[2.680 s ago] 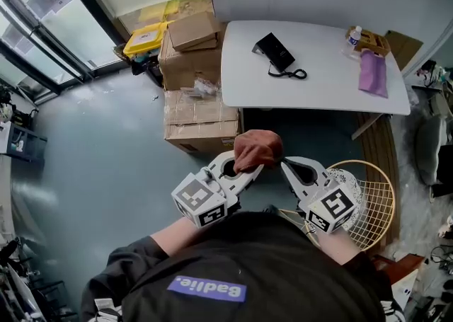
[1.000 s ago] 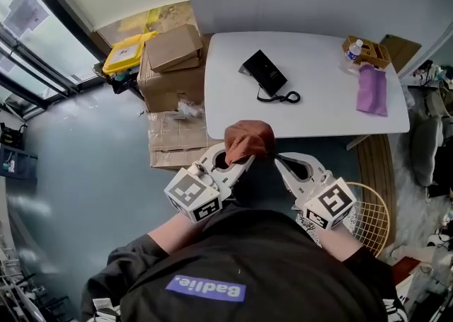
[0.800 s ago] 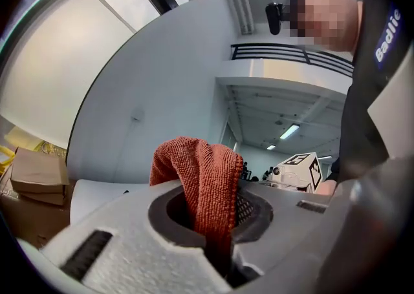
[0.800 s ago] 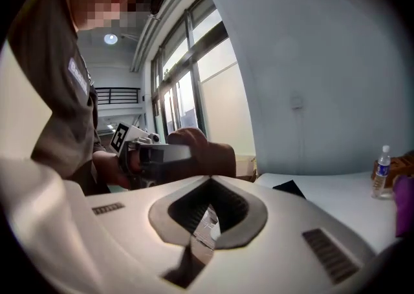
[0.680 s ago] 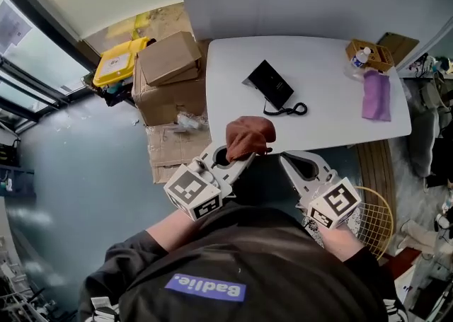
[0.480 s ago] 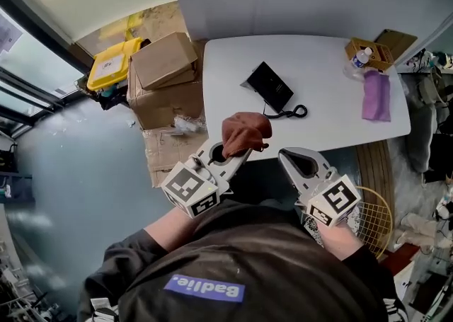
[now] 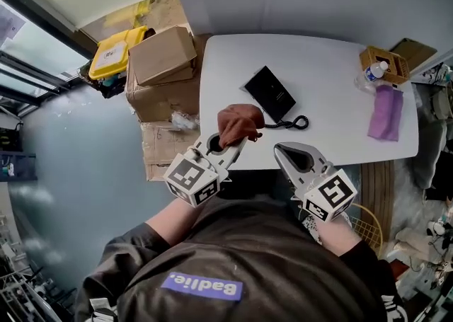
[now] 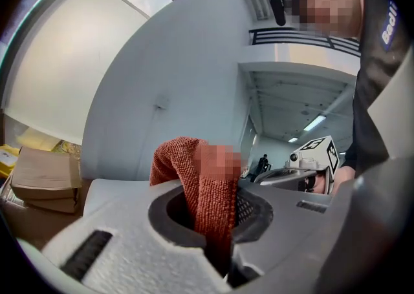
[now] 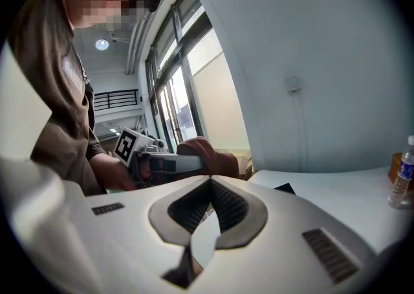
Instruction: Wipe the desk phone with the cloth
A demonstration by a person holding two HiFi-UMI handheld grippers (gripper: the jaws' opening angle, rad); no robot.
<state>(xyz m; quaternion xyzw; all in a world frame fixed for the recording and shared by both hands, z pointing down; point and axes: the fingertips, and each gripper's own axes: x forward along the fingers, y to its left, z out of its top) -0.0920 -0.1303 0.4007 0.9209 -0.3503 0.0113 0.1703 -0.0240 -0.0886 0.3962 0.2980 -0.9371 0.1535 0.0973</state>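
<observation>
Head view: left gripper point(image 7: 228, 145) clamps the rust-red cloth point(image 7: 238, 122) at 7 o'clock from the black desk phone point(image 7: 270, 92) on the white table point(image 7: 333, 80). The right gripper point(image 7: 280, 149), at the phone's 6 o'clock, has its jaws together, empty.

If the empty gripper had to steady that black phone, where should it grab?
Probably across the desk phone's two long edges, coming down from above. It lies flat and slantwise on the table, so the right gripper would turn to match, staying clear of the cord at its near end.
</observation>
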